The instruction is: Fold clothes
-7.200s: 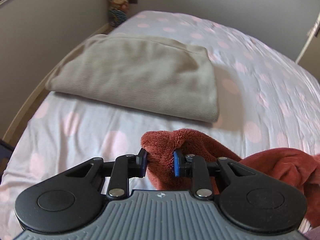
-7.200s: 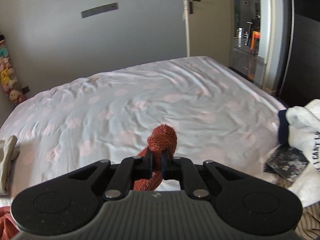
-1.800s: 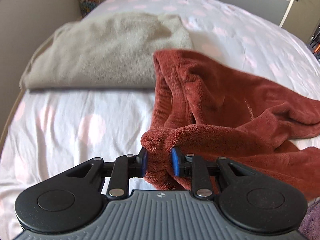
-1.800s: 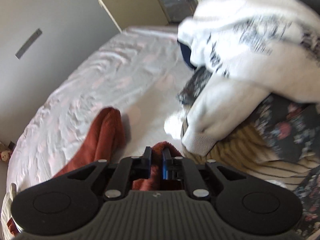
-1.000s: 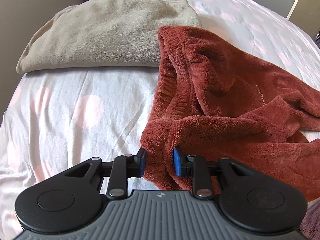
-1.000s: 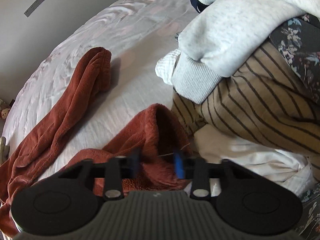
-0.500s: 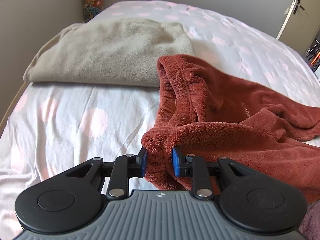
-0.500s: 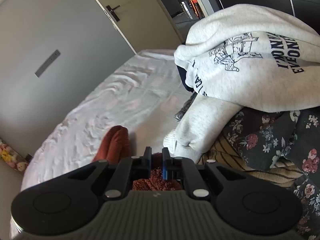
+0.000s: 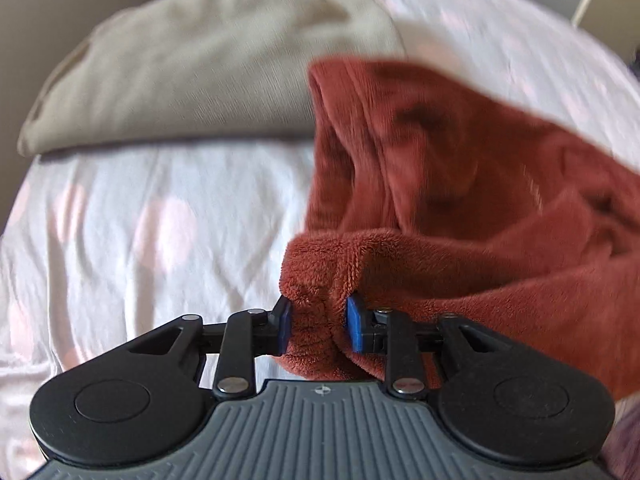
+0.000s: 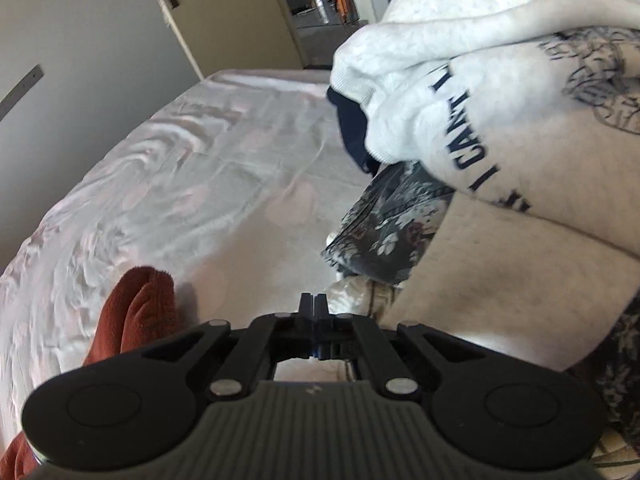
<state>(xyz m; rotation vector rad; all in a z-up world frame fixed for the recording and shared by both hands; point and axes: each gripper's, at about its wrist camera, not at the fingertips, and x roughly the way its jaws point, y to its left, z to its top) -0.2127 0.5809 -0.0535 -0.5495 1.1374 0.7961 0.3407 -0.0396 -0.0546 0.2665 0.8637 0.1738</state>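
A rust-red fleece garment (image 9: 460, 184) lies rumpled on the bed, spreading right from my left gripper. My left gripper (image 9: 319, 322) is shut on a bunched corner of it, just above the sheet. In the right wrist view only an end of the red garment (image 10: 136, 312) shows at lower left. My right gripper (image 10: 314, 312) is shut with its jaws together and no cloth between them, above the sheet beside the clothes pile.
A folded beige garment (image 9: 200, 68) lies at the bed's far left, touching the red one. A pile of unfolded clothes stands right of my right gripper: a white printed sweatshirt (image 10: 520, 100) over dark floral fabric (image 10: 384, 232). The spotted bed sheet (image 10: 200, 184) stretches to a door.
My right gripper held red cloth half a second ago; now it is shut with nothing in it. My left gripper keeps its hold and has swung slightly; the view is blurred.
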